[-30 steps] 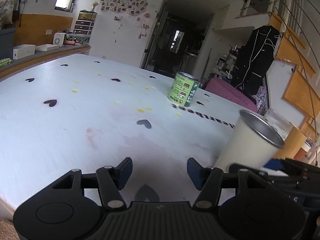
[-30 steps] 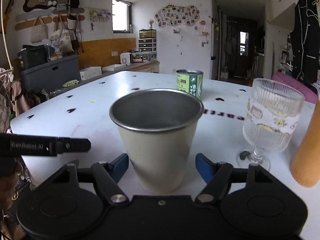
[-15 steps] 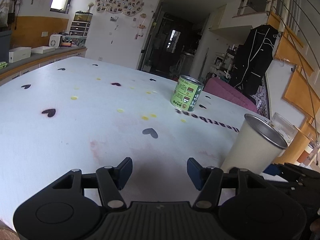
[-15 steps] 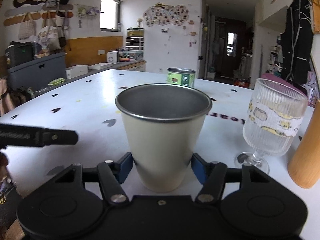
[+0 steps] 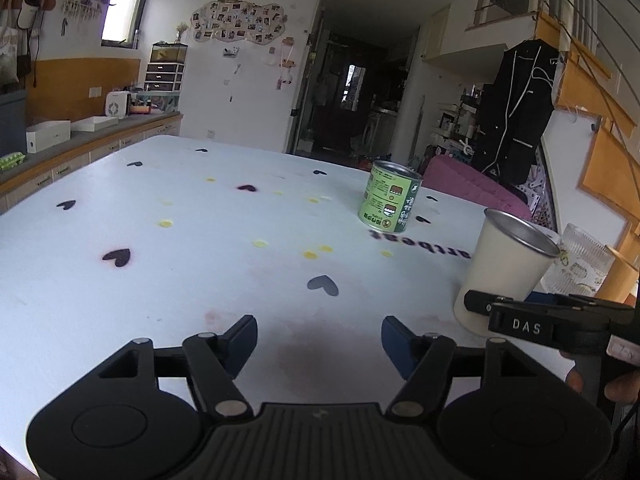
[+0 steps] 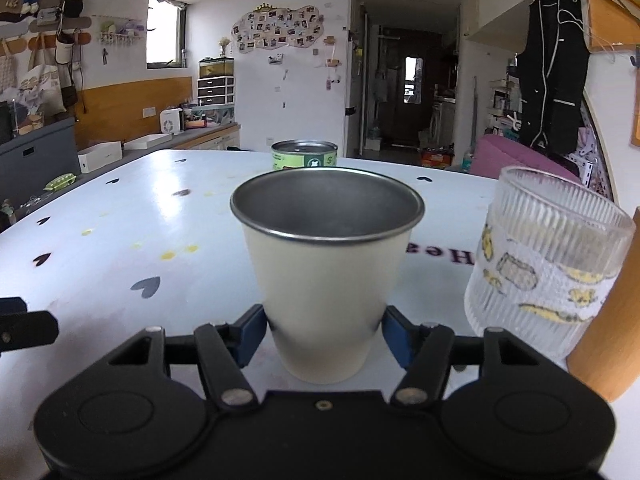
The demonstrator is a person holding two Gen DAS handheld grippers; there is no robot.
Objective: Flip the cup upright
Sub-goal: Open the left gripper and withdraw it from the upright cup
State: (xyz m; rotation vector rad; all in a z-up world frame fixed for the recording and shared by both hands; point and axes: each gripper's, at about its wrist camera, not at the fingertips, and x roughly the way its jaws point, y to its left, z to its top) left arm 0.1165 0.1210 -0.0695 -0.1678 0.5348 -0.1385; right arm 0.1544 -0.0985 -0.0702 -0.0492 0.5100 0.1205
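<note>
The right claw clamps the upright cream steel cup on the desk; the left claw gapes, holding nothing.

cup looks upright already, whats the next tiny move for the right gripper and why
Probably open the right gripper and back it straight off. The cup stands mouth up with its base apparently on the table, blue pads against its lower sides, so the flip looks done. Retreat straight, since the ribbed glass sits close beside it.
</note>
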